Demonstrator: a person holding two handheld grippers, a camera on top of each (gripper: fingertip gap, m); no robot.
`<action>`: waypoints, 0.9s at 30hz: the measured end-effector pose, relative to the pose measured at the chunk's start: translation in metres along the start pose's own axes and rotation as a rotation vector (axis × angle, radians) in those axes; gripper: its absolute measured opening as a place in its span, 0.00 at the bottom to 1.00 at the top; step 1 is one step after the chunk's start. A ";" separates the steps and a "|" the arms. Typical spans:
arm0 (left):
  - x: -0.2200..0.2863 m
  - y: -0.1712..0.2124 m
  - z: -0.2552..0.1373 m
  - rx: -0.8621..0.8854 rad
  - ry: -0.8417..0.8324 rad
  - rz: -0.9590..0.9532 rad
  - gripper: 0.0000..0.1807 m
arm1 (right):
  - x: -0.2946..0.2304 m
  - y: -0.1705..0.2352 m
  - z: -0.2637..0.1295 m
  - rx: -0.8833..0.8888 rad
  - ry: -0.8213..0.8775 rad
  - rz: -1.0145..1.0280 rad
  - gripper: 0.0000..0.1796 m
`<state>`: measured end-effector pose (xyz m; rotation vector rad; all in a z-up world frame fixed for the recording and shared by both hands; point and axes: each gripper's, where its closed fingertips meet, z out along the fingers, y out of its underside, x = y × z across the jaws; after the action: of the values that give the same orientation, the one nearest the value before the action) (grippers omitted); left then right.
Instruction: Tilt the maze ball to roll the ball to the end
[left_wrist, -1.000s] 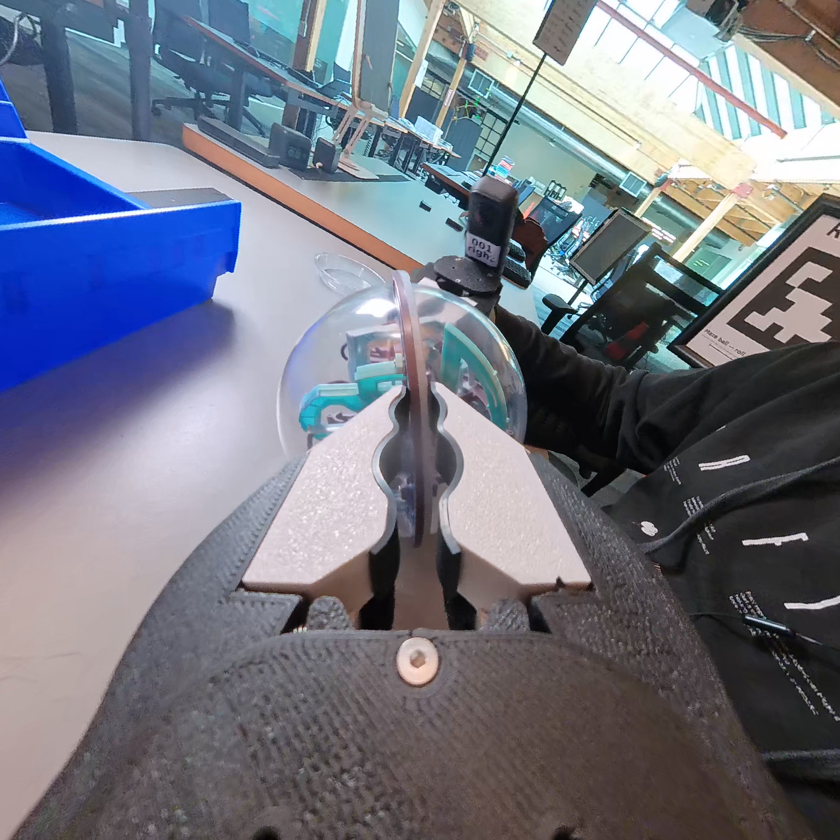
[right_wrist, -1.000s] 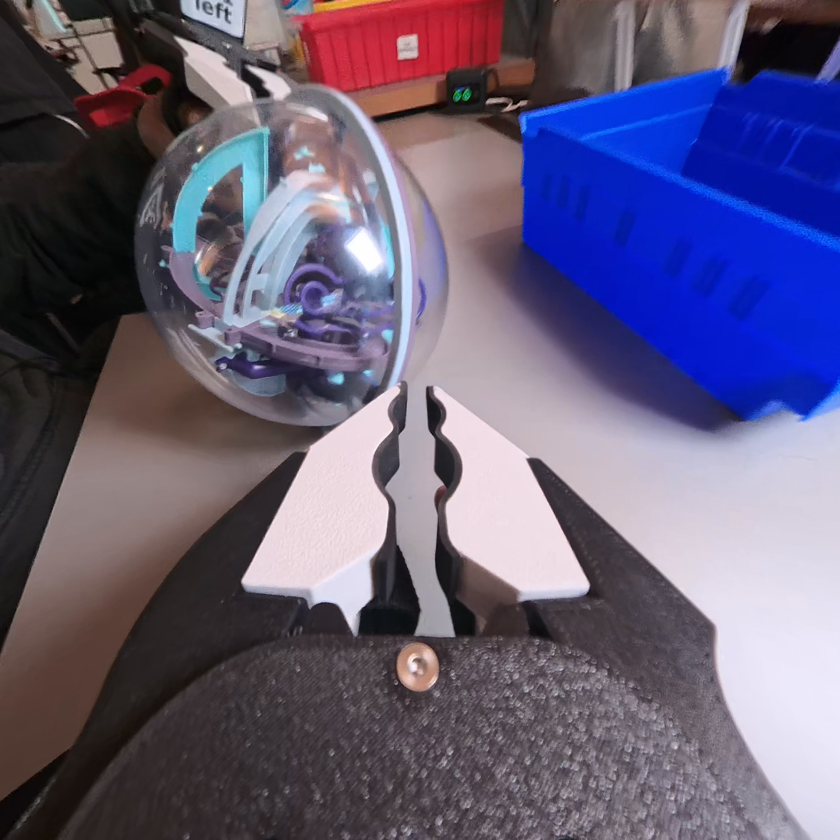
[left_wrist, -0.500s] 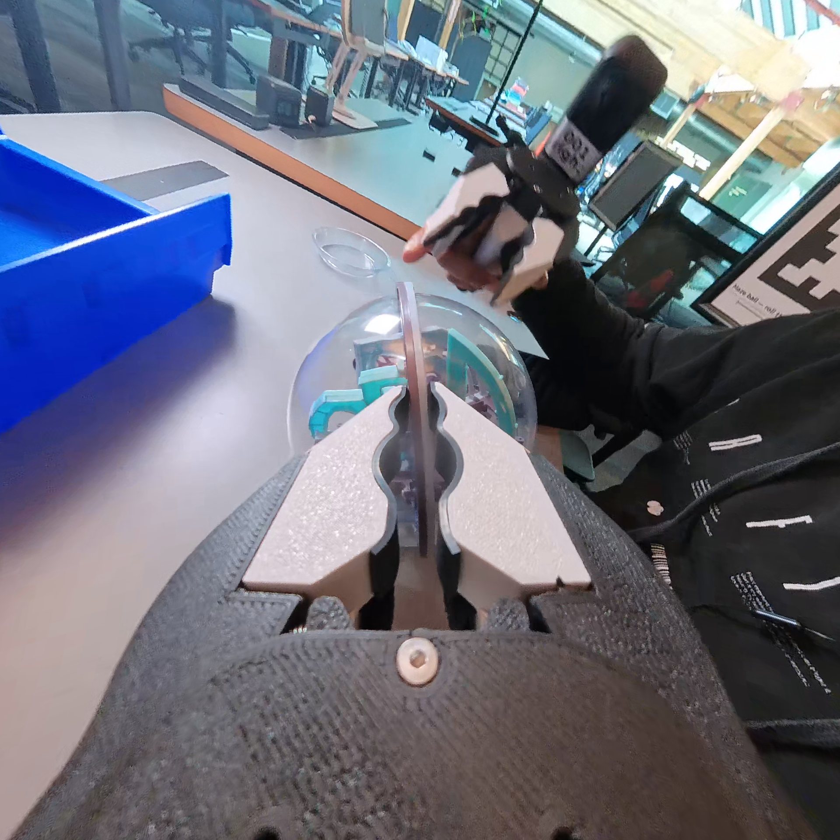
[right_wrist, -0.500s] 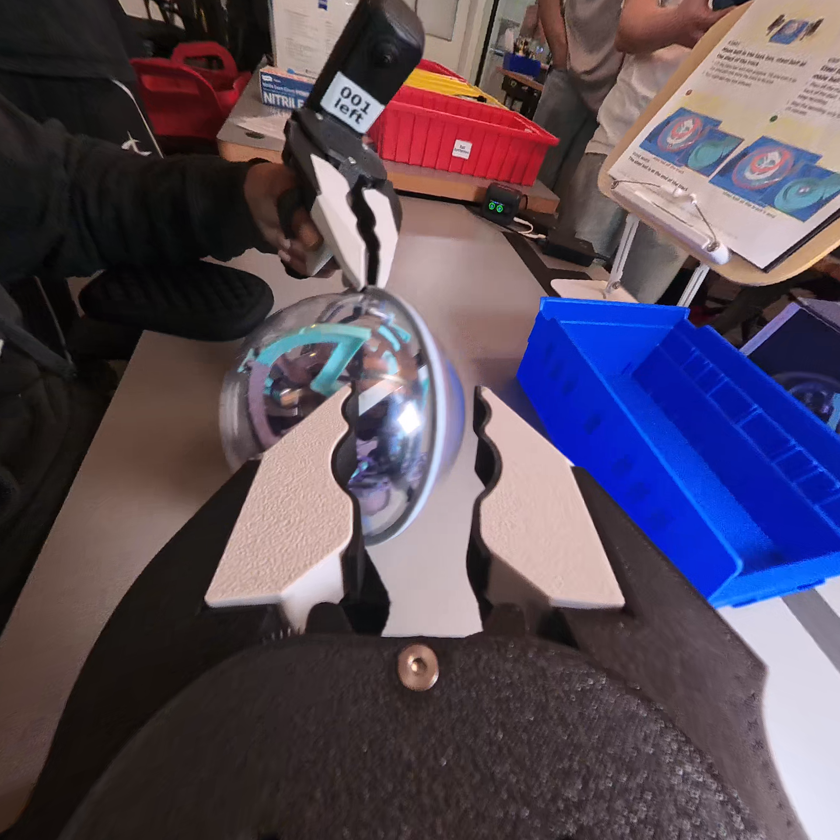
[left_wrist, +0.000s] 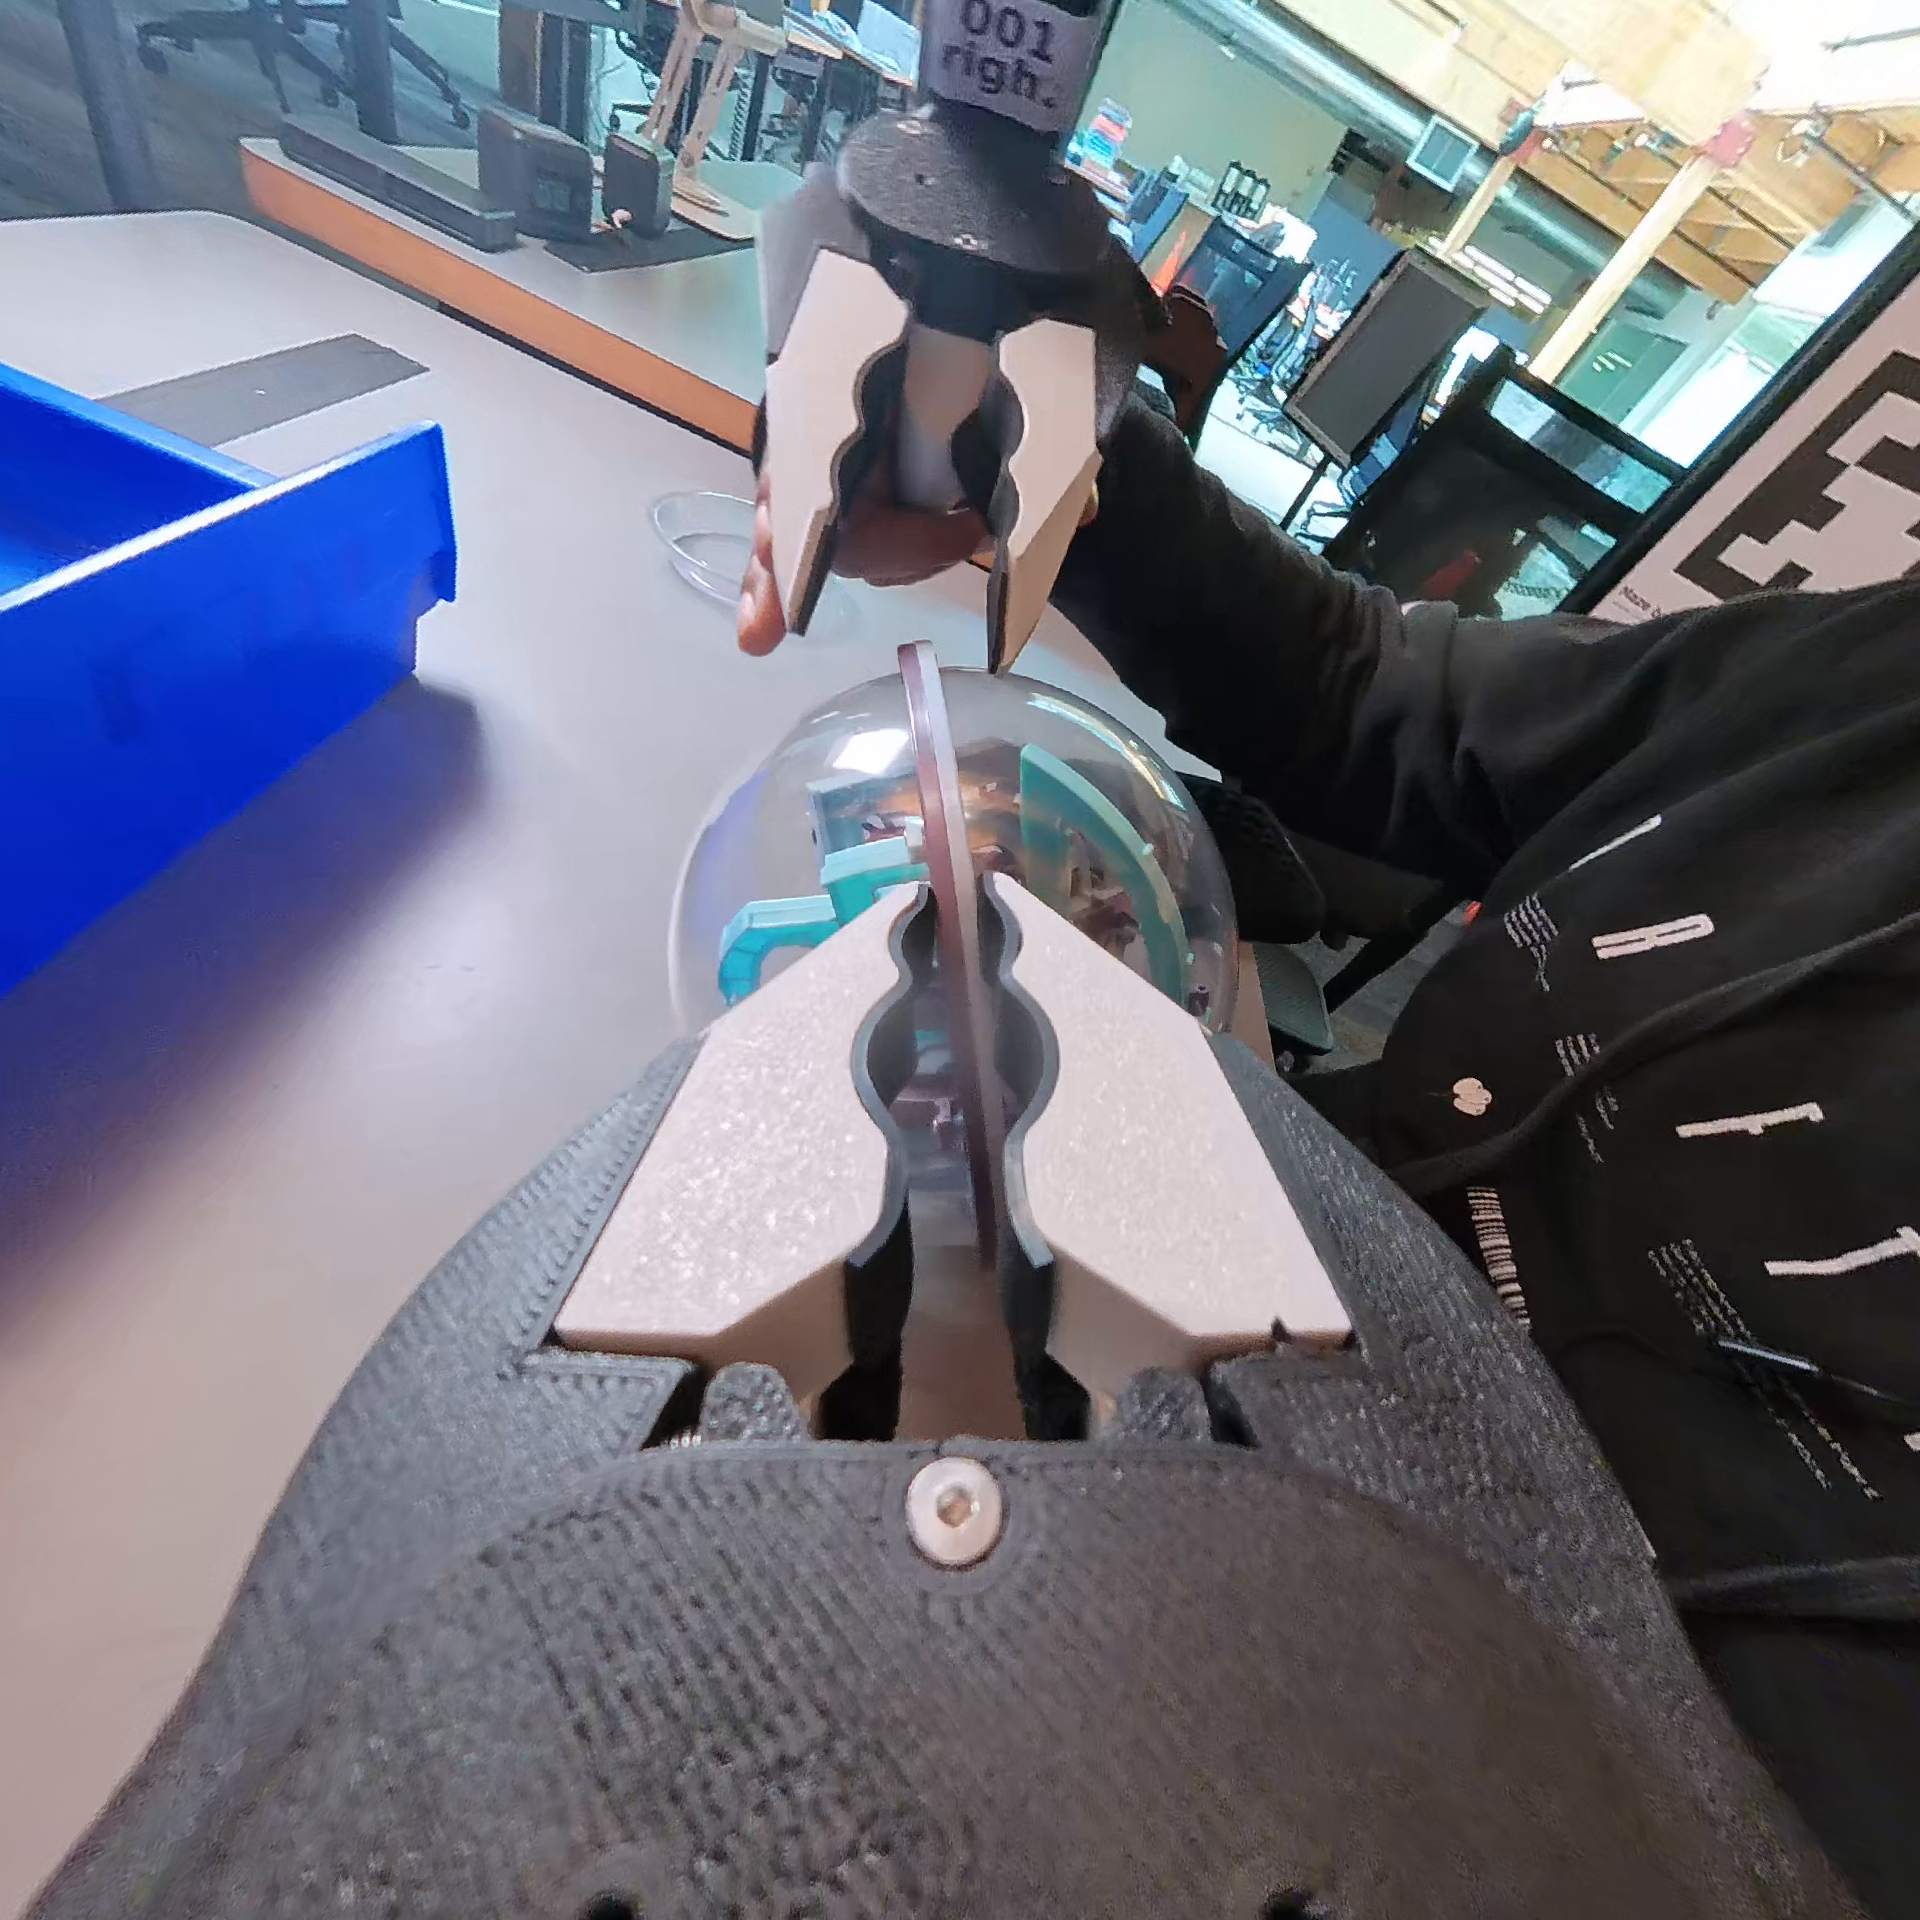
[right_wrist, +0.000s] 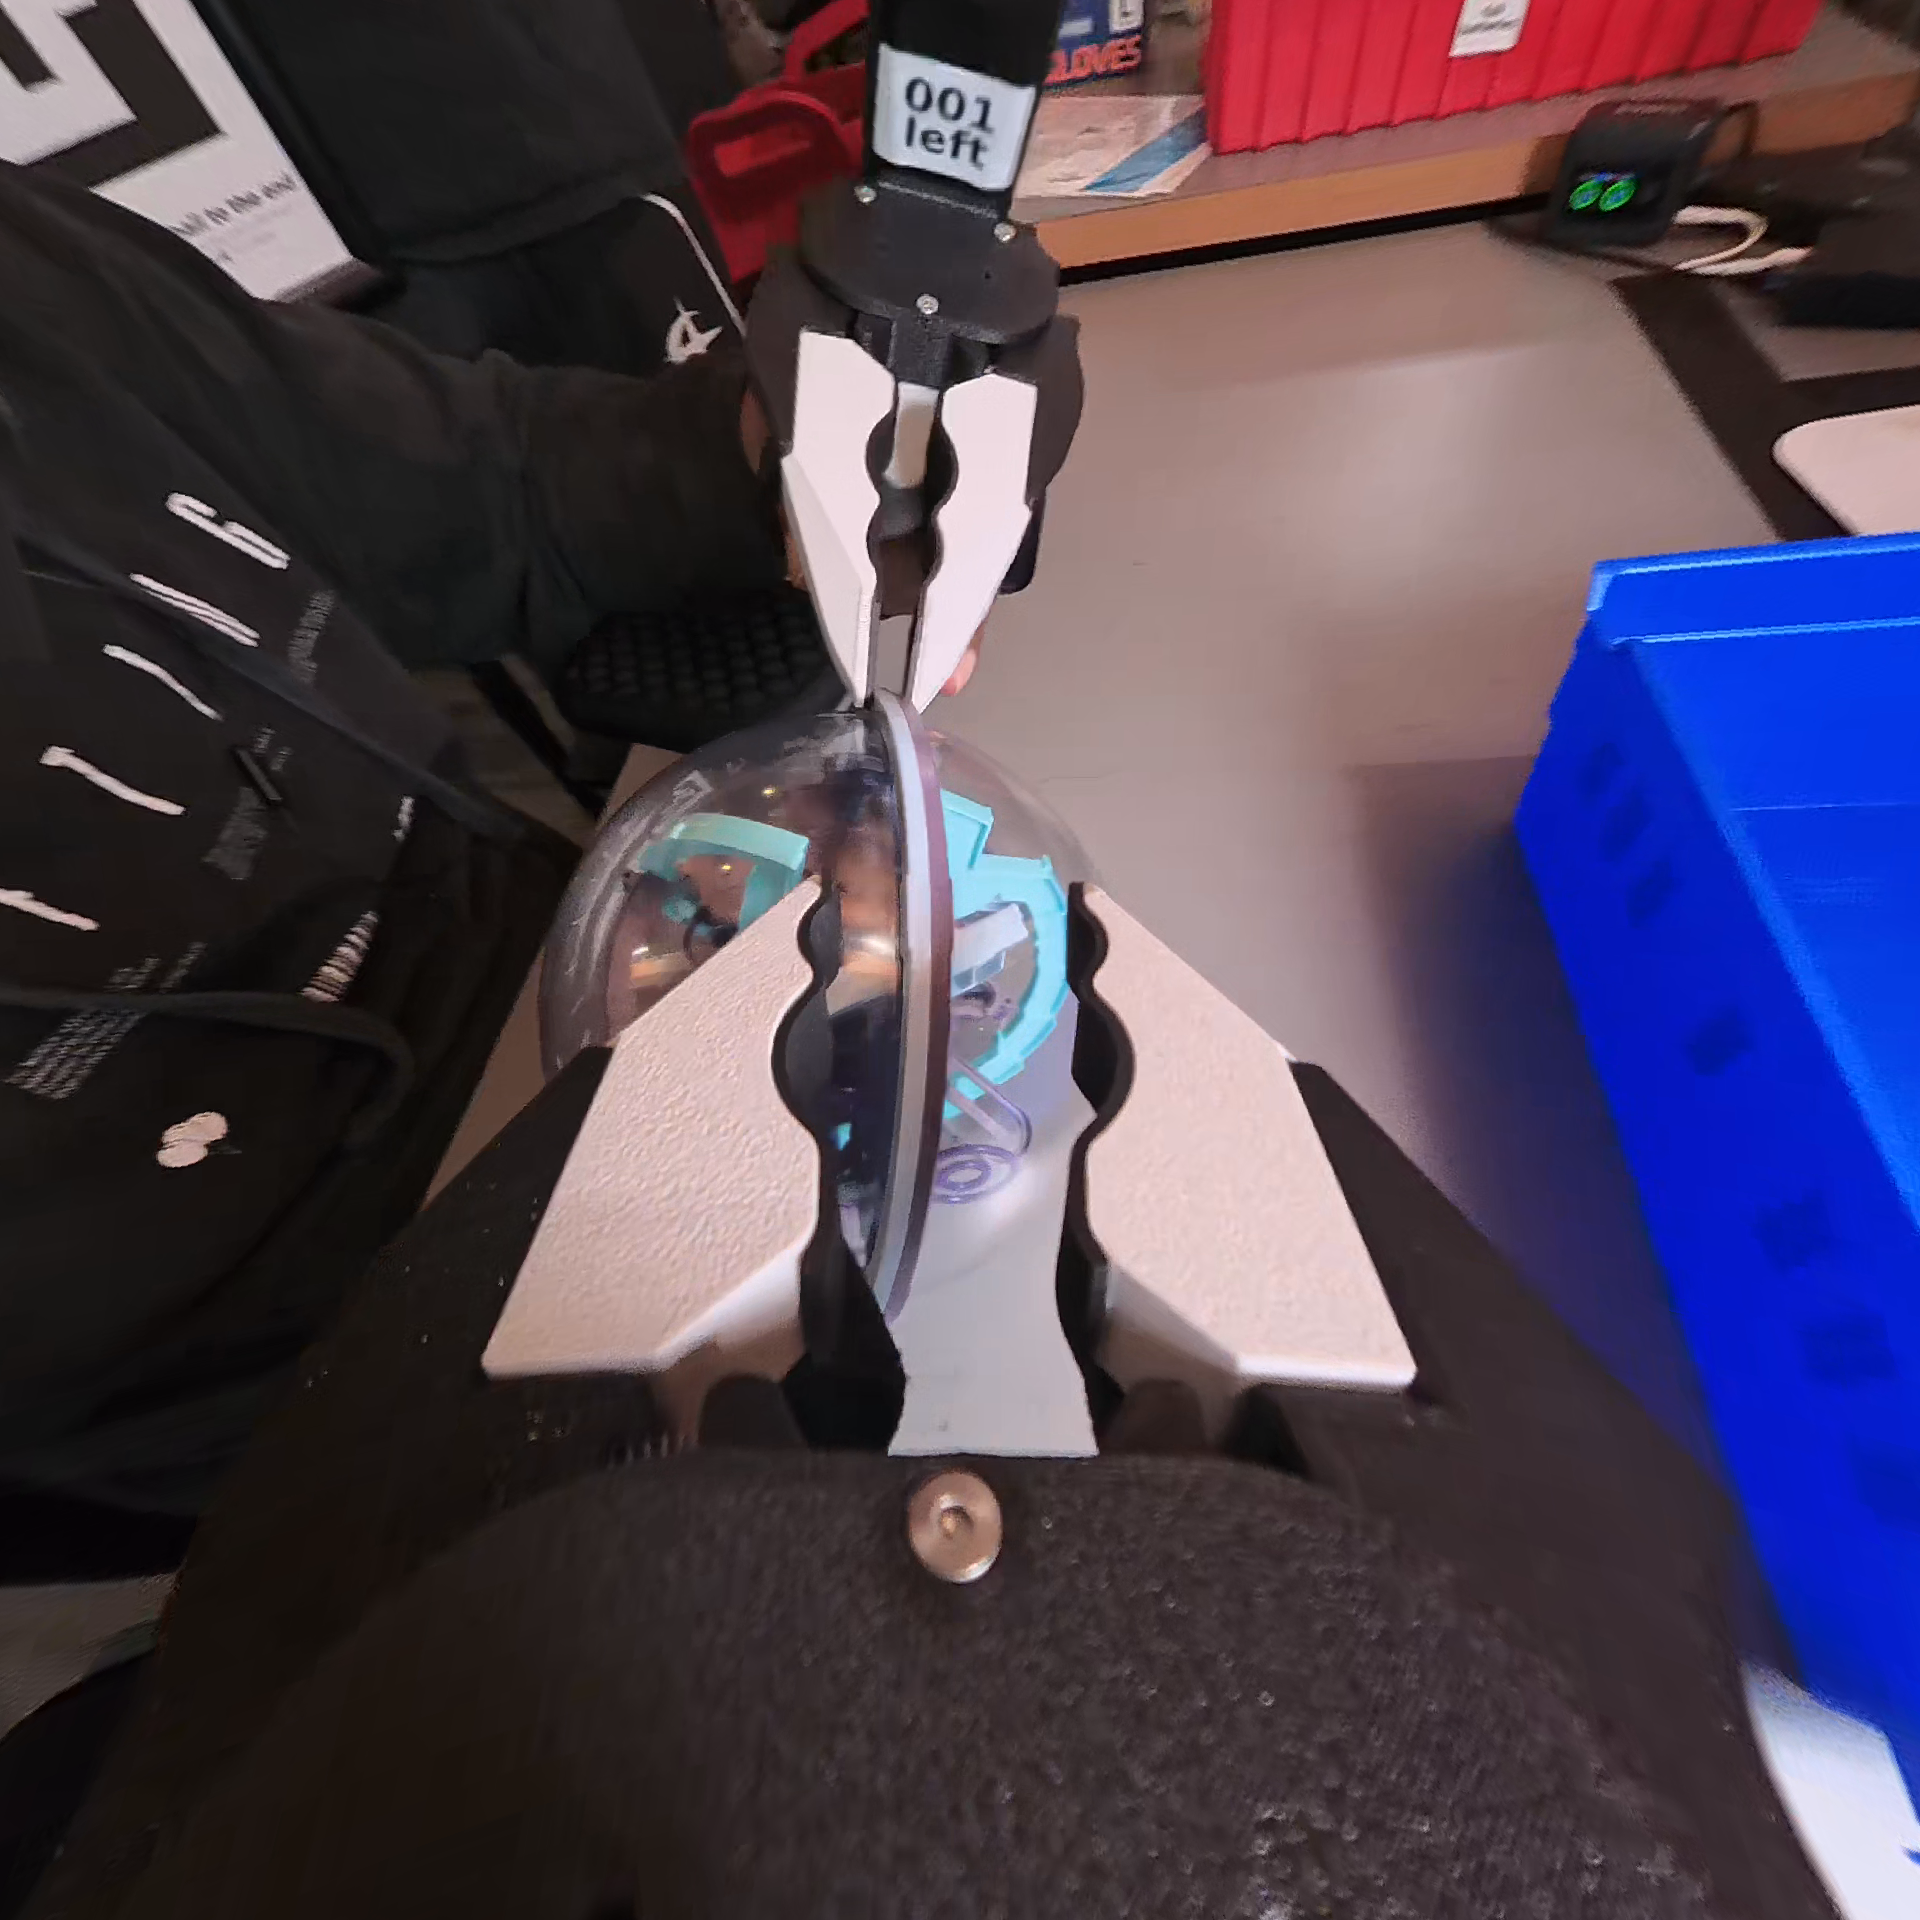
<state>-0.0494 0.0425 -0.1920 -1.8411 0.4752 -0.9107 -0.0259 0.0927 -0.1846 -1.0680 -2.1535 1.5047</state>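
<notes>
Grey table (left_wrist: 364, 1039), blue bin (left_wrist: 208, 623), maze ball (left_wrist: 1091, 831)

Left gripper (left_wrist: 954, 904) low centre of left wrist view, fingers (left_wrist: 748, 1122) nearly together, pinched on thin dark rim betw. them; also upper centre in right wrist view (right_wrist: 891, 691), pointing down, tips at top of rim. Right gripper (right_wrist: 948, 899) lower centre of right wrist view, fingers (right_wrist: 675, 1143) spread wide either side of rim, not touching; upper centre of left wrist view (left_wrist: 902, 639), tips apart. Black-sleeved arm (left_wrist: 1299, 665) behind it, right of frame.
</notes>
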 end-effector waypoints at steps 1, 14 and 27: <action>0.001 0.000 0.000 -0.010 0.007 0.006 0.03 | -0.001 0.001 0.000 -0.003 -0.032 0.019 0.24; 0.003 -0.002 0.003 -0.032 0.053 0.005 0.03 | -0.016 0.007 0.007 -0.003 -0.231 0.074 0.04; 0.004 -0.002 -0.019 0.072 0.079 0.005 0.17 | -0.017 0.009 0.009 0.068 -0.188 0.009 0.03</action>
<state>-0.0613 0.0297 -0.1844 -1.7431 0.4898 -0.9875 -0.0167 0.0762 -0.1938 -0.9493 -2.2033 1.7317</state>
